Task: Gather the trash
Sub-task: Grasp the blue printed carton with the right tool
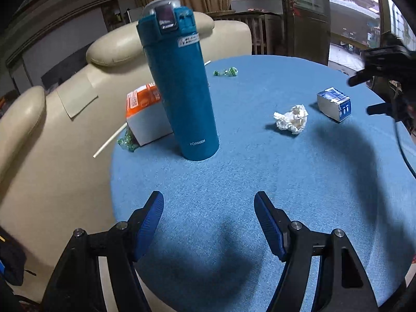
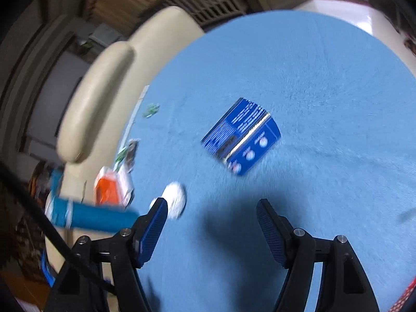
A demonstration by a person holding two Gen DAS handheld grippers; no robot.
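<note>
Blue cloth covers the round table (image 1: 234, 176), with a cream sofa (image 1: 65, 119) pressed against its left edge. Your left gripper (image 1: 209, 223) hangs above the near edge, its blue pads spread wide and holding nothing. Your right gripper (image 2: 212, 230) is likewise released and empty; from the left view it shows as a dark shape at the right edge, above the table.

Trash lies ahead of both tools. A blue carton (image 2: 241, 136) sits on its side toward the right edge, straight ahead of your right gripper and apart from its fingers. A paper wad (image 1: 291, 118) rests just left of the carton, near the table's middle; in the blurred right view it shows just beyond the left finger. A green wrapper (image 1: 225, 72) lies at the far edge, and another (image 1: 127, 143) at the left edge beside a white straw (image 1: 110, 141) that overhangs the rim.

A teal flask (image 1: 179, 83) stands upright and capped ahead of your left gripper, toward the left edge. An orange box (image 1: 145, 114) sits behind it, partly hidden.
</note>
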